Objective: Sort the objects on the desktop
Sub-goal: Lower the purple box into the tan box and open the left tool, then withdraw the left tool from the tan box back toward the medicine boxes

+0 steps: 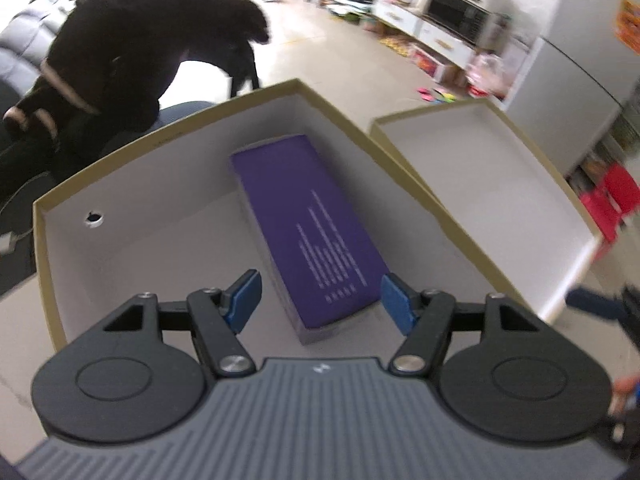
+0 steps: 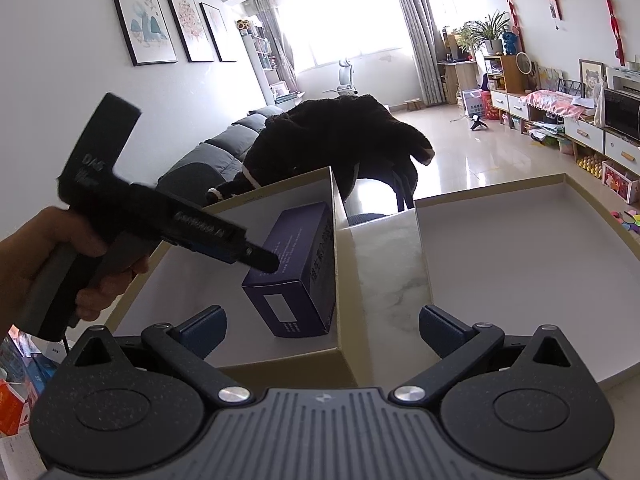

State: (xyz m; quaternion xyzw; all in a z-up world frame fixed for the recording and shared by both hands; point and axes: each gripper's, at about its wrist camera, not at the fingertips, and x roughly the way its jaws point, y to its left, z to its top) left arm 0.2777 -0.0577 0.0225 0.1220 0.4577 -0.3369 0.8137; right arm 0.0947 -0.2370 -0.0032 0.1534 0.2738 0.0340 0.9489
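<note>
A purple carton (image 1: pixel 308 232) with white print lies flat inside an open cardboard box (image 1: pixel 52 248) with a white inside. My left gripper (image 1: pixel 318 300) is open just above the carton's near end, its blue pads either side and not touching. In the right wrist view the same carton (image 2: pixel 296 276) lies in the box (image 2: pixel 340 272), with my left gripper (image 2: pixel 264 260) over it. My right gripper (image 2: pixel 322 328) is open and empty, hovering over the box's near right corner.
The box's lid (image 1: pixel 500 200) lies upside down to the right, also in the right wrist view (image 2: pixel 520 272). A strip of marble tabletop (image 2: pixel 384 276) shows between them. A chair with a black coat (image 2: pixel 340 144) stands behind the table. A sofa, cabinets and a fridge lie beyond.
</note>
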